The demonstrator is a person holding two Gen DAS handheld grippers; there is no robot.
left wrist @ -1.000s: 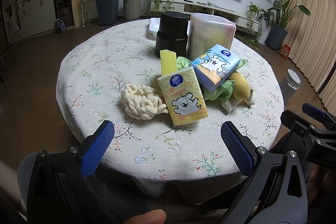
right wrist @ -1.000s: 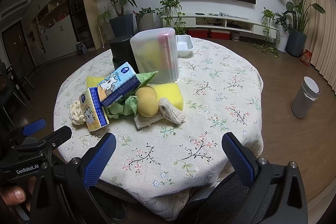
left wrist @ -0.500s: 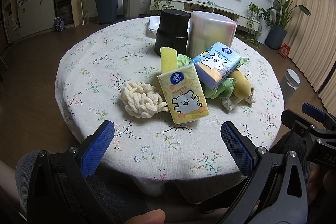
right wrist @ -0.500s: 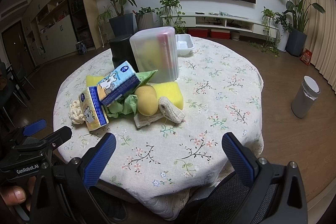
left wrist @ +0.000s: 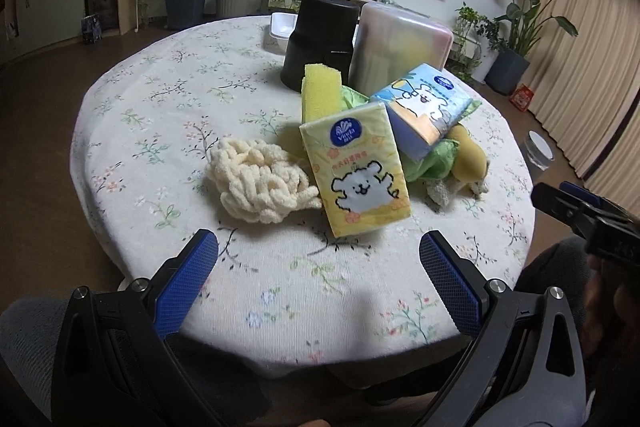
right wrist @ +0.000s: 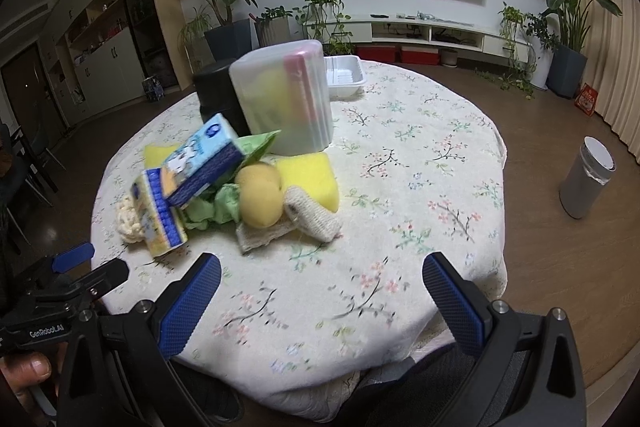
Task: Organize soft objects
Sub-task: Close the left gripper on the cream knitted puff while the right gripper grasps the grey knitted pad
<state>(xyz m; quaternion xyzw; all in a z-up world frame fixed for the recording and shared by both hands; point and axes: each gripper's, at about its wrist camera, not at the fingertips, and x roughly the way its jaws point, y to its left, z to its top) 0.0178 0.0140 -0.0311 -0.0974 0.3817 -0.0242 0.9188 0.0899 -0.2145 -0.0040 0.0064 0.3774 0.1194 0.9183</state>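
A pile of soft things lies mid-table: a yellow tissue pack [left wrist: 356, 171] [right wrist: 160, 215], a blue tissue pack [left wrist: 424, 107] [right wrist: 200, 159], a cream chenille bundle [left wrist: 256, 183] [right wrist: 128, 219], yellow sponges [left wrist: 320, 89] [right wrist: 308, 175], a green cloth [left wrist: 432, 163] [right wrist: 216, 205], a yellow pear-shaped sponge [right wrist: 260, 201] and a knitted scrubber [right wrist: 312, 213]. My left gripper [left wrist: 320, 275] is open and empty at the table's near edge. My right gripper [right wrist: 322, 293] is open and empty at the near edge too.
A frosted lidded box [left wrist: 400, 47] [right wrist: 288, 103] and a black container [left wrist: 320, 39] [right wrist: 218, 95] stand behind the pile. A white tray [right wrist: 344, 75] sits at the far edge. A grey bin [right wrist: 586, 179] stands on the floor at right.
Both grippers have moved forward toward the table, so the pile looks closer. Both stay open. Nothing on the table has moved.
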